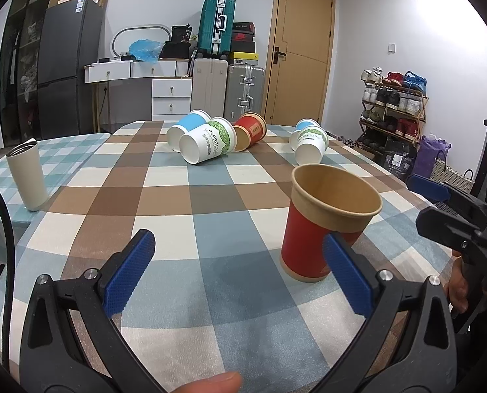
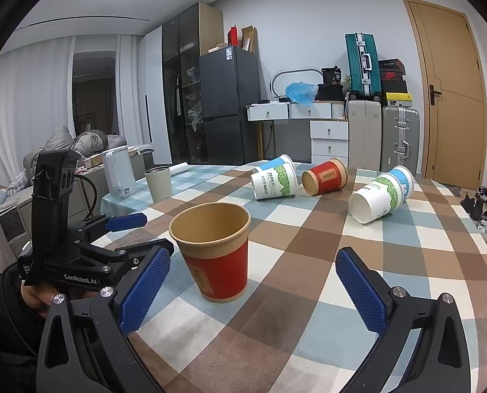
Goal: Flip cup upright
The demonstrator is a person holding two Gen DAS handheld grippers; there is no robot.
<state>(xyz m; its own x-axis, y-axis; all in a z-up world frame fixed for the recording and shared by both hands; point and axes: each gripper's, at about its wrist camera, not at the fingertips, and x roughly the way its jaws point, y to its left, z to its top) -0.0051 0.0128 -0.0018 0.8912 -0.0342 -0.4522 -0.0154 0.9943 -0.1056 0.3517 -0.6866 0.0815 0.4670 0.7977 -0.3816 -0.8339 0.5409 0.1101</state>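
Note:
A red and brown paper cup (image 1: 322, 226) stands upright on the checked tablecloth (image 1: 210, 196); it also shows in the right wrist view (image 2: 215, 252). My left gripper (image 1: 240, 275) is open and empty, its right finger just in front of the cup. My right gripper (image 2: 253, 291) is open and empty, with the cup a little beyond its left finger. Several cups lie on their sides farther back: a white and green one (image 1: 207, 144), a red one (image 1: 250, 131) and another white one (image 1: 310, 145).
A beige tumbler (image 1: 27, 177) stands upright at the table's left. The right gripper's body (image 1: 456, 216) shows at the right of the left wrist view; the left gripper's body (image 2: 79, 242) at the left of the right wrist view. Suitcases, drawers and a fridge stand behind the table.

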